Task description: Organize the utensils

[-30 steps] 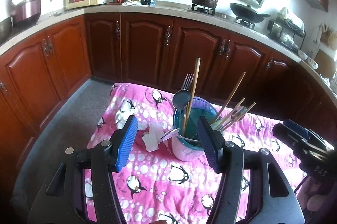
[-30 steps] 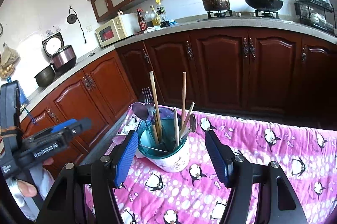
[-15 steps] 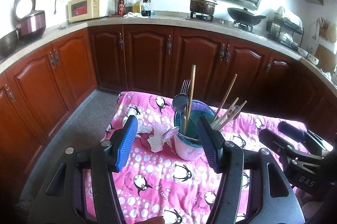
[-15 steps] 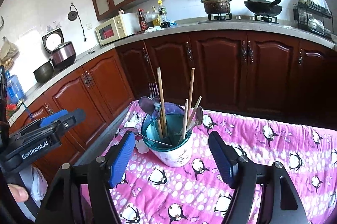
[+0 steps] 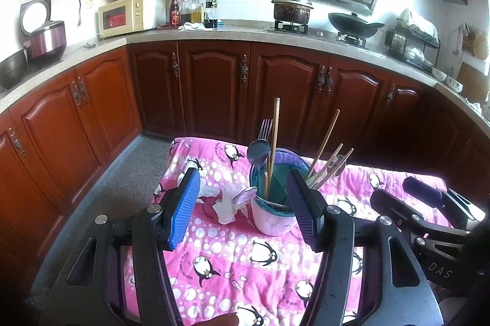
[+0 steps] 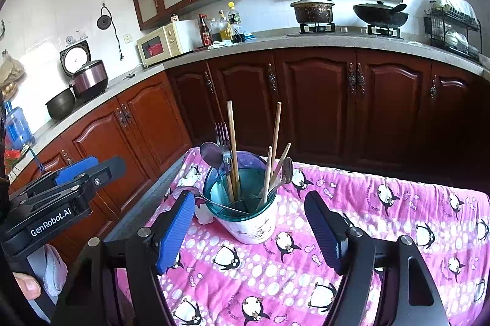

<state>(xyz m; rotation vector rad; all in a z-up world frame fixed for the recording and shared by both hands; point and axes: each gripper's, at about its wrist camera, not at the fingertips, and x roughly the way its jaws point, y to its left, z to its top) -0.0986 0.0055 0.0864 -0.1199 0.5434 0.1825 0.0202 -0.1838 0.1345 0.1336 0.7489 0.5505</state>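
Pink penguin-print cloth [image 6: 382,203] with white dots; a white cup [image 6: 254,226] lined teal; reddish-brown wood cabinets [image 6: 315,99]; blue-padded black grippers

Cup [image 6: 254,222] stands on cloth [image 6: 382,222]. Chopsticks [image 6: 232,148], fork [image 6: 222,139], spoon [image 6: 211,156] in cup. Crumpled tissue [image 5: 228,205] left of cup. Cabinets [image 6: 315,102] behind.
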